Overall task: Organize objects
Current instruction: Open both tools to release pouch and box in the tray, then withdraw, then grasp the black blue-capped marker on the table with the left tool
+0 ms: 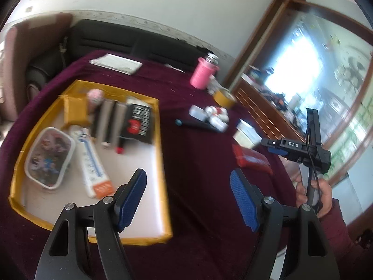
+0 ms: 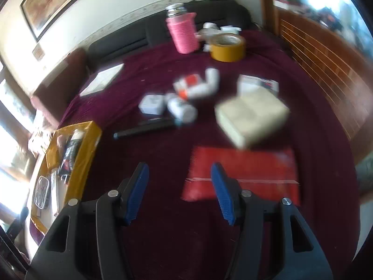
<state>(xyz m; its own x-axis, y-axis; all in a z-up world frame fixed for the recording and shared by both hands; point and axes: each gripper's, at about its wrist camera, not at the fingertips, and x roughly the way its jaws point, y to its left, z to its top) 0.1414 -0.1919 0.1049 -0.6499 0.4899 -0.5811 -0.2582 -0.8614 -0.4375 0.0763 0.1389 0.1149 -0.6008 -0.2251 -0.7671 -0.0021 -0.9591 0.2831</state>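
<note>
1. The worktop (image 2: 163,177), under a maroon cloth, carried everything, and both views were smeared with blur.
2. The tray (image 1: 163,163), yellow-rimmed with a pale floor, sat to the left. It already held a tub (image 1: 50,157), a long white box (image 1: 92,163), a black box (image 1: 138,122) and some tubes, while its near part lay bare.
3. The red packet (image 2: 242,170) lay flat on the cloth, just ahead of the right tool (image 2: 179,193). A cream box (image 2: 251,116) sat just beyond it.
4. A pink flask (image 2: 183,33) and a tape roll (image 2: 227,46) stood near the far edge.
5. Small white bottles (image 2: 200,88) and a dark pen (image 2: 144,129) were clustered mid-cloth, well apart from the tray.
6. The left tool (image 1: 188,200) hung over the tray's near corner, its jaws spread wide and holding nothing.
7. The right tool was also spread wide and empty, its right pad over the packet's near edge.
8. I judged the packet the likely next pick. Being flat, it would need a low approach with one pad slid under an edge, a firm pinch before lifting, then a place on the bare tray floor, clear of the tub.
</note>
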